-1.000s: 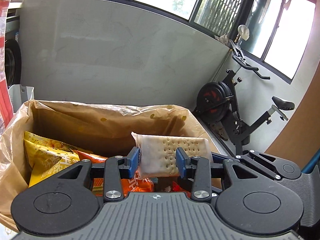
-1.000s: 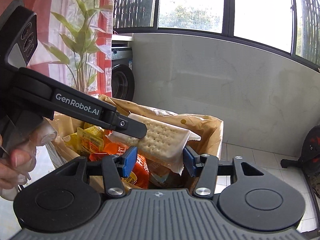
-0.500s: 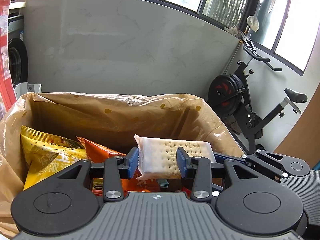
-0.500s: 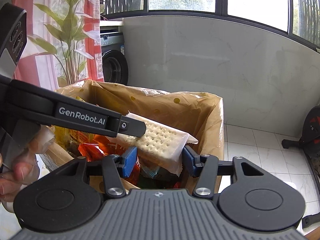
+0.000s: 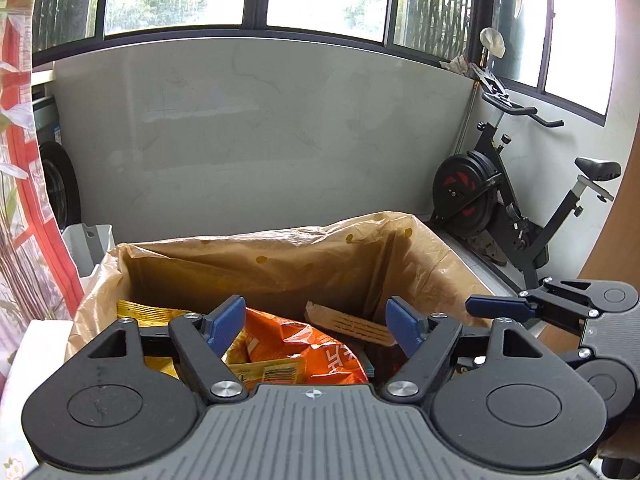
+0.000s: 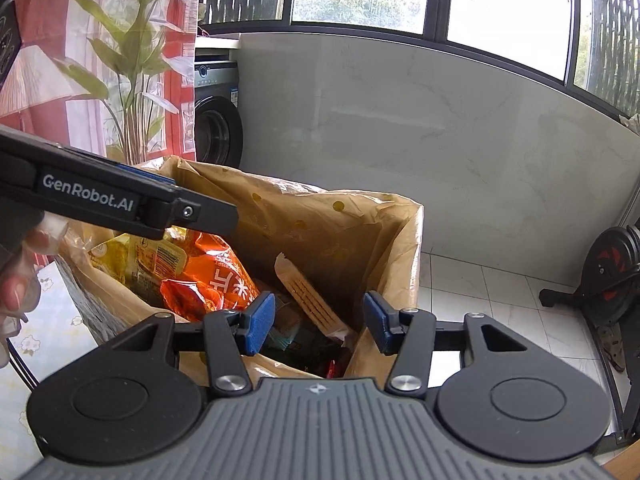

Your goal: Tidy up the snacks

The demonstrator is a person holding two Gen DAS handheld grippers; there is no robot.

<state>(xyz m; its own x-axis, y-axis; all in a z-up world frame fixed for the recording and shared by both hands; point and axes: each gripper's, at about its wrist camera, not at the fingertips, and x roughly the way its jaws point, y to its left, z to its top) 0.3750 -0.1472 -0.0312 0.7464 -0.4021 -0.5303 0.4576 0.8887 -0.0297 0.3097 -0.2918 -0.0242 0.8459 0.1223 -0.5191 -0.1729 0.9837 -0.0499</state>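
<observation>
Right wrist | left hand-held gripper (image 6: 224, 216) reads "GenRobot.AI", spread empty | right hand-held gripper (image 6: 318, 320) spread empty

Cracker pack (image 5: 347, 325) in bag (image 5: 280, 258), right of chips (image 5: 308, 356).

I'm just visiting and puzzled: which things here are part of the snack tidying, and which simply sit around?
In the job: brown plastic-lined box; clear-wrapped cracker pack; orange crisp bag; yellow snack bag.

Lying about: black exercise bike; grey washing machine; green leafy plant.
</observation>
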